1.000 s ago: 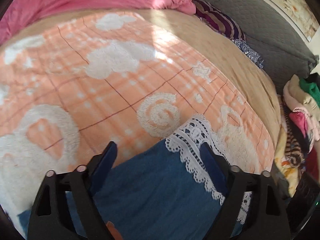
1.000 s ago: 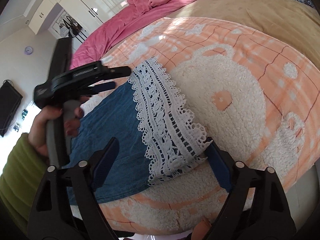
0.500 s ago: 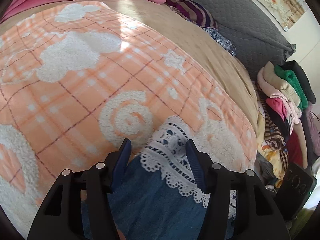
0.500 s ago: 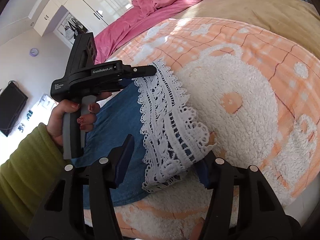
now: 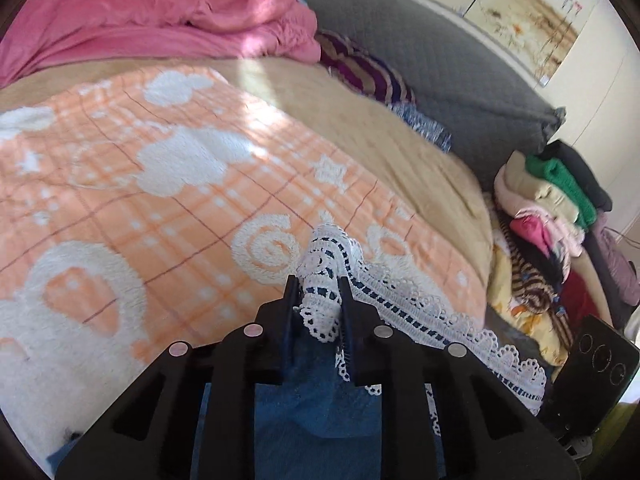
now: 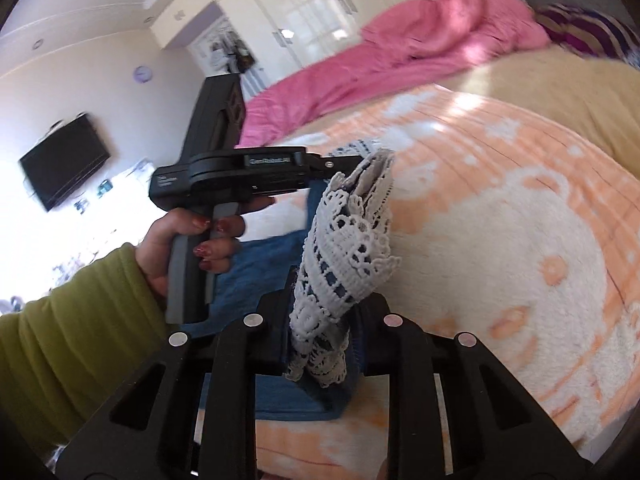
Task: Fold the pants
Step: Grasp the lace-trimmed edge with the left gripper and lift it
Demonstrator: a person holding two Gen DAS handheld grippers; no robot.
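Observation:
Blue denim pants with a white lace hem lie on an orange and white fleece blanket. My left gripper has its jaws closing, and its pads pinch one bunched end of the lace hem, lifted off the blanket. In the right wrist view my right gripper is likewise closing, with its pads pressed on the other end of the lace hem. The hem hangs raised between the two grippers, with the denim below. A hand in a green sleeve holds the left gripper.
A pink duvet and a striped pillow lie at the far end of the bed, against a grey headboard. A pile of clothes and a black device stand beside the bed on the right. A wall television hangs at left.
Both grippers went from wide open around the lace hem to pinching it. Both have risen, lifting the hem off the blanket and bunching it.

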